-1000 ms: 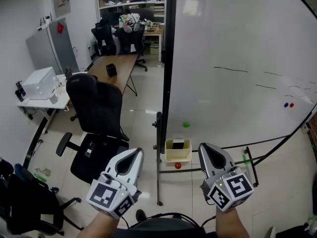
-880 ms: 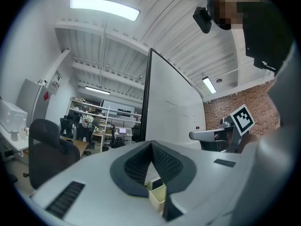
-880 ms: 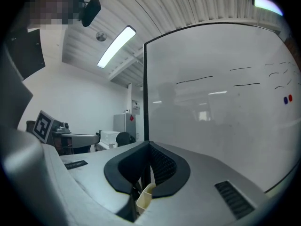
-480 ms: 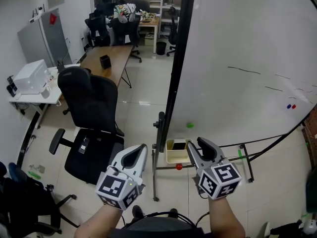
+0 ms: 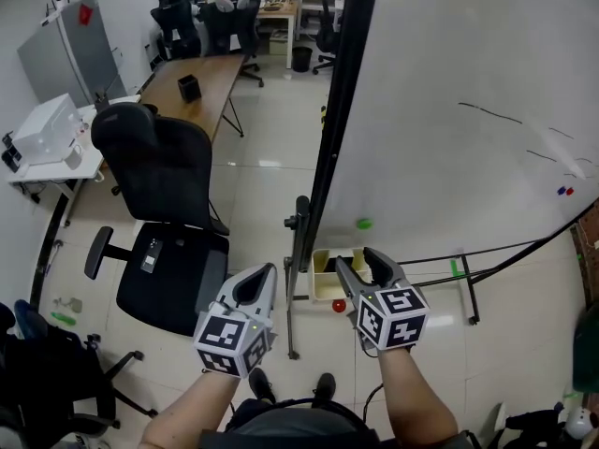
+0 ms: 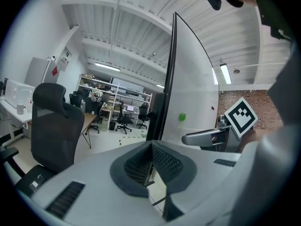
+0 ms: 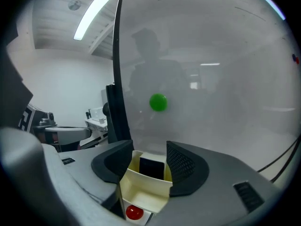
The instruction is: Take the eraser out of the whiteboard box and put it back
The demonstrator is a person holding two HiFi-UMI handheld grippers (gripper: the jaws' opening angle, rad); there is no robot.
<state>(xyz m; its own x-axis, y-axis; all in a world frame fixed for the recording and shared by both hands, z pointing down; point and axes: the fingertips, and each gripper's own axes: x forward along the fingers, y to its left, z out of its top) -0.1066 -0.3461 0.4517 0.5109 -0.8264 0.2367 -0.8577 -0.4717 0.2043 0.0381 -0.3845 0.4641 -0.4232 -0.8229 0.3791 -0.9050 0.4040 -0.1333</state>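
Observation:
A cream whiteboard box [image 7: 143,185] hangs at the whiteboard's lower left edge. A black eraser [image 7: 151,167] stands upright in its back compartment. My right gripper [image 7: 148,161] is open, and its jaws have just been opening. They stand to either side of the box's top, just short of it, and the pads touch nothing. In the head view the right gripper [image 5: 360,267] covers part of the box [image 5: 323,267]. My left gripper [image 5: 265,277] hangs left of the board's stand, and in its own view the left gripper [image 6: 151,147] is shut and empty.
A green magnet [image 7: 158,102] sticks to the whiteboard [image 5: 449,110] above the box, and a red magnet [image 7: 134,213] sits just below it. The board's black frame post [image 5: 342,110] rises left of the box. A black office chair [image 5: 154,185] stands to the left.
Both grippers have come down and closer to the box. The right jaws went from shut to open. The left gripper stayed shut.

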